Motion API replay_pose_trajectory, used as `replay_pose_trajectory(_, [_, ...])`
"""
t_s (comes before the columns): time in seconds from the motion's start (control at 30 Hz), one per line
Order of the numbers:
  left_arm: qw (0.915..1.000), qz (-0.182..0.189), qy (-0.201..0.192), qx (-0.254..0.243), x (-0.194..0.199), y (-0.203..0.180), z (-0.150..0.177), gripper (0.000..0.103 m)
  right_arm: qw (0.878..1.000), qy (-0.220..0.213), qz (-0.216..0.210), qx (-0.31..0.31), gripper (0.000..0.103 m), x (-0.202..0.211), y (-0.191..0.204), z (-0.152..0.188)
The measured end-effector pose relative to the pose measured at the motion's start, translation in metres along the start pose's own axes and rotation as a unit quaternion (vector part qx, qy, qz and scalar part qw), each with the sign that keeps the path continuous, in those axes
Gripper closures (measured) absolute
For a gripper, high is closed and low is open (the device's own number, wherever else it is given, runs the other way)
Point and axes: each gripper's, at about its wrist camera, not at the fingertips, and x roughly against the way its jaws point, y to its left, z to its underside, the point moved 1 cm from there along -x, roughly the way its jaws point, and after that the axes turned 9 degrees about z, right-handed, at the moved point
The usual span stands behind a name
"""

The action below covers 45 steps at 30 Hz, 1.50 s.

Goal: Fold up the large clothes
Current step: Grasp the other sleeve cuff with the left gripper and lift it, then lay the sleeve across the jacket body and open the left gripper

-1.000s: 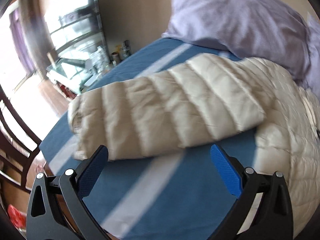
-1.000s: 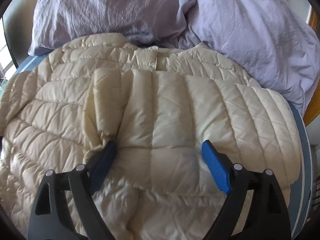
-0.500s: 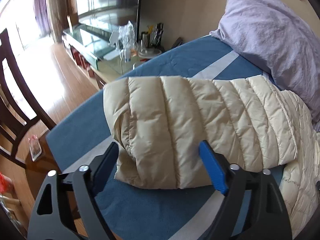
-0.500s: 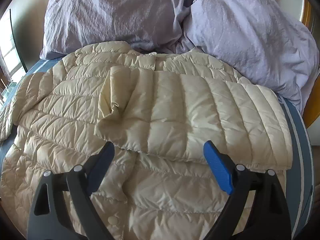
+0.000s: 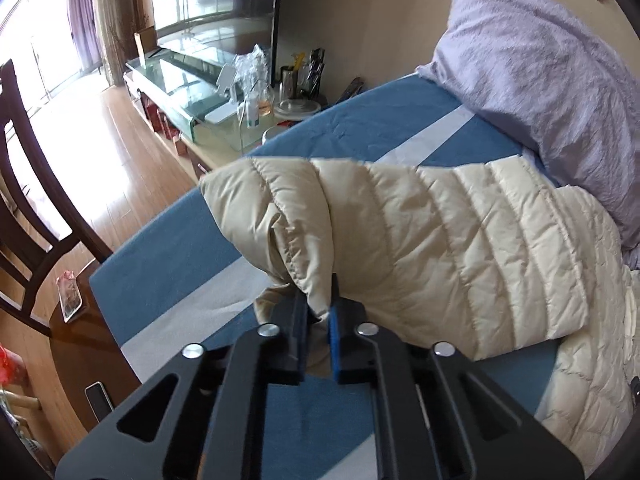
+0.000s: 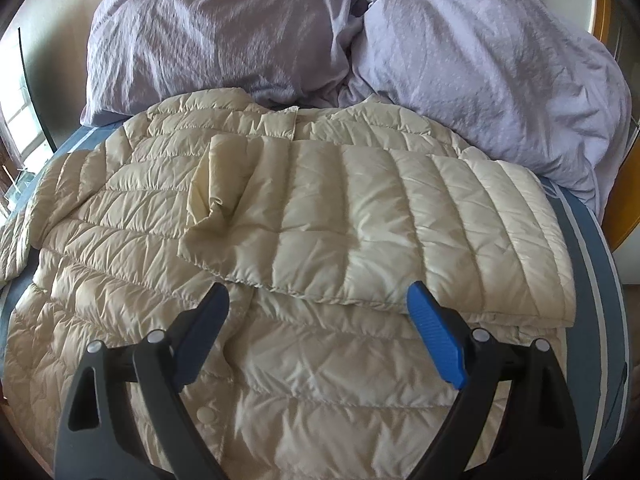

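Sleeve [image 5: 420, 240] in left claw [image 5: 318, 320]

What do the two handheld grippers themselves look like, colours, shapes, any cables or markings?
Both look alike. The left gripper and right gripper have matte black frames with triangular cut-outs and round silver pivot screws. Each carries two flat finger pads, ribbed and bright blue on the right gripper's lit one; the shaded ones look darker. No cables, printed markings, sleeves or hands show.

Cream puffer jacket [image 6: 320, 220] on blue bed [image 6: 596, 264], sleeve [image 6: 380, 232] folded across, right gripper [image 6: 320, 336] jaws wide apart above it.
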Motion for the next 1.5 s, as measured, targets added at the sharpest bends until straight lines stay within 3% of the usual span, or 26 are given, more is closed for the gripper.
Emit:
replay_pose_trajectory(0.2, [0.9986,0.025,-0.036,-0.031,0.028,-0.04,-0.017,0.099,1.0,-0.009,-0.002,-0.016,0.013,0.008,-0.021,0.002])
replay_pose_trajectory(0.47, [0.9871,0.122,-0.063,-0.083,0.06,-0.132,-0.025,0.099,0.999,-0.012,0.0,-0.031,0.013,0.014,-0.048,0.011])
replay_pose_trajectory(0.7, [0.9646,0.222,-0.043,-0.136,0.069,-0.225,-0.006,0.099,0.999,-0.01,0.007,-0.051,0.013,0.015,-0.077,0.019])
replay_pose_trajectory(0.97, [0.9348,0.302,-0.009,-0.187,0.072,-0.317,0.033,0.099,0.997,-0.006,0.018,-0.068,0.013,0.015,-0.103,0.03])
replay_pose_trajectory(1.17, [0.9188,0.332,0.025,-0.212,0.063,-0.368,0.062,0.099,0.996,-0.003,0.028,-0.08,0.013,0.012,-0.121,0.039])
replay_pose_trajectory(1.5, [0.9065,0.336,0.071,-0.245,0.04,-0.421,0.1,0.099,0.995,0.005,0.028,-0.094,0.013,0.005,-0.135,0.046])
